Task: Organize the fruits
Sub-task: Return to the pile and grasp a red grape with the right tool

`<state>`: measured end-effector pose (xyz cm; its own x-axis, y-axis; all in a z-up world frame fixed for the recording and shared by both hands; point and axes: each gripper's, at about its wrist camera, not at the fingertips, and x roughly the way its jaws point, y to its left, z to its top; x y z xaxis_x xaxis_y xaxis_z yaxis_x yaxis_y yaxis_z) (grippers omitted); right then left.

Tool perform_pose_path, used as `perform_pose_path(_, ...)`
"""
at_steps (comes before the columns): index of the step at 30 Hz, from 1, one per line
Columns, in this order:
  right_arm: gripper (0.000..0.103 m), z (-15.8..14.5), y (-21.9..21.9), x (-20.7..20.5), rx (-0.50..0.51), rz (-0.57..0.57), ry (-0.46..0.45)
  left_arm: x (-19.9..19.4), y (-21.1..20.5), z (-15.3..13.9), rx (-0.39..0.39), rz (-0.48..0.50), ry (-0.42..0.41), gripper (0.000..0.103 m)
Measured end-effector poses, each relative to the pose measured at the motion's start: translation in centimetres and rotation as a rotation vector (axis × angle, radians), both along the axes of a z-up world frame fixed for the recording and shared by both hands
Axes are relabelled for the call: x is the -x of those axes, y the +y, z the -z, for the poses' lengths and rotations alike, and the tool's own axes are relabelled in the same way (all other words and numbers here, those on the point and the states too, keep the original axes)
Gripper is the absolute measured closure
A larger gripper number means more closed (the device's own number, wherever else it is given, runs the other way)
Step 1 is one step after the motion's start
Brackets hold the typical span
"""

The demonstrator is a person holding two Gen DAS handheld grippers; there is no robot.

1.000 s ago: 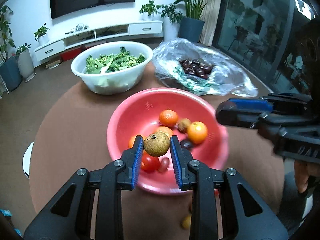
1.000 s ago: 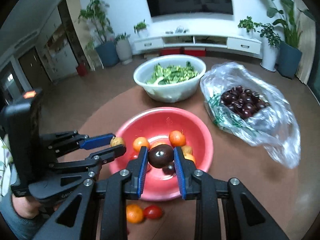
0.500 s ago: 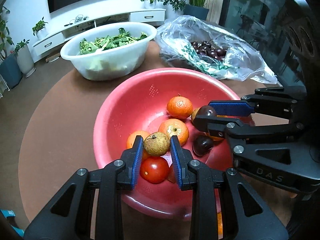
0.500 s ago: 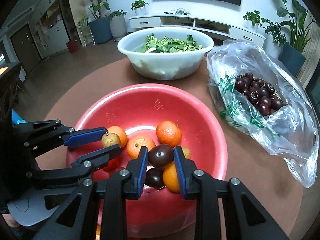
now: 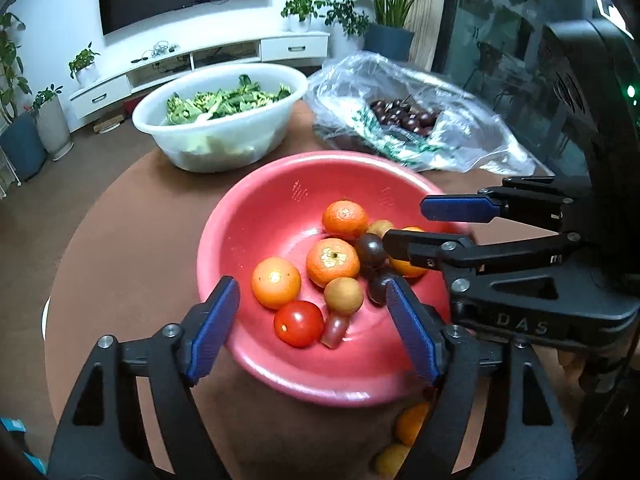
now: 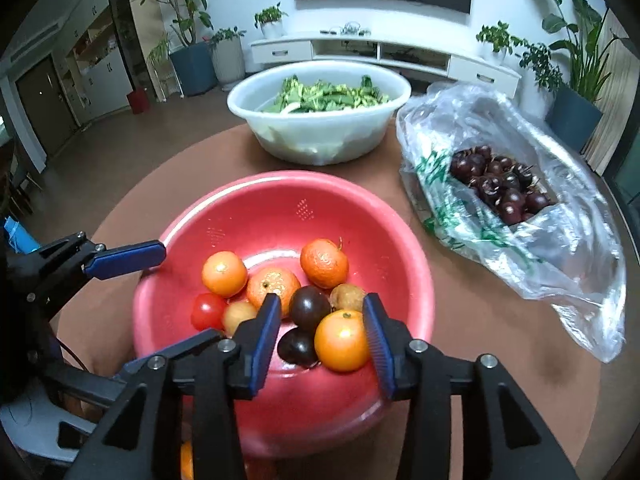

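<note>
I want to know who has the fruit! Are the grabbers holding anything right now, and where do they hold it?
Nothing is held. The left gripper and right gripper have just been opening; their fingers touch no fruit. The brown fruit and dark plum lie in the red bowl.

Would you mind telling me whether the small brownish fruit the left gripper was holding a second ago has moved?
Yes. The brownish fruit has dropped from the just-opened left gripper into the red bowl, beside the tomato.

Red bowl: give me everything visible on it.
The red bowl is round, deep, glossy plastic, with small perforated patches on its inner wall. It stands upright on the brown table, near the white bowl and plastic bag. Inside lie oranges, a tomato, dark plums and small brownish fruits.
</note>
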<state>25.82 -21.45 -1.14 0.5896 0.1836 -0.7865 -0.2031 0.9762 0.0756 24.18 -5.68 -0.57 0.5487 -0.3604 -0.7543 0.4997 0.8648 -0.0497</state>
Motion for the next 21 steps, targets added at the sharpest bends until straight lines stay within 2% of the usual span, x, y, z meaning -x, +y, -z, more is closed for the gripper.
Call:
perform_pose_path(3,0.050,-1.3,-0.5,1.9,-0.022,0.002,-0.037,1.8,1.1,-1.1,0.038,-0.014,-0.018,0.017)
perform_pose_path(5,0.042,-2.0,-1.1,3.7,-0.052,0.013,-0.067,3.5,2.2,-1.5,0.062,-0.025,-0.024,0.016)
perform_pose_path(10,0.035,-2.3,-2.9,8.5,-0.152,0.053,-0.088,8.2,3.6,-0.6,0.057,-0.028,-0.001,0.012)
perform_pose_path(13,0.035,-1.0,-3.5,11.6,-0.202,0.078,-0.072,11.1,4.1,0.9,0.050,-0.030,0.027,0.012)
perform_pose_path(16,0.035,0.5,-3.2,14.3,-0.232,0.104,-0.053,13.7,4.1,3.1,0.002,-0.017,0.068,0.012)
perform_pose_path(18,0.035,1.8,-2.1,15.7,-0.236,0.074,-0.031,15.2,4.4,4.3,-0.020,-0.019,0.089,0.012)
perform_pose_path(21,0.039,3.7,0.2,16.8,-0.216,0.017,0.013,16.9,5.7,4.8,-0.005,-0.034,0.110,0.012)
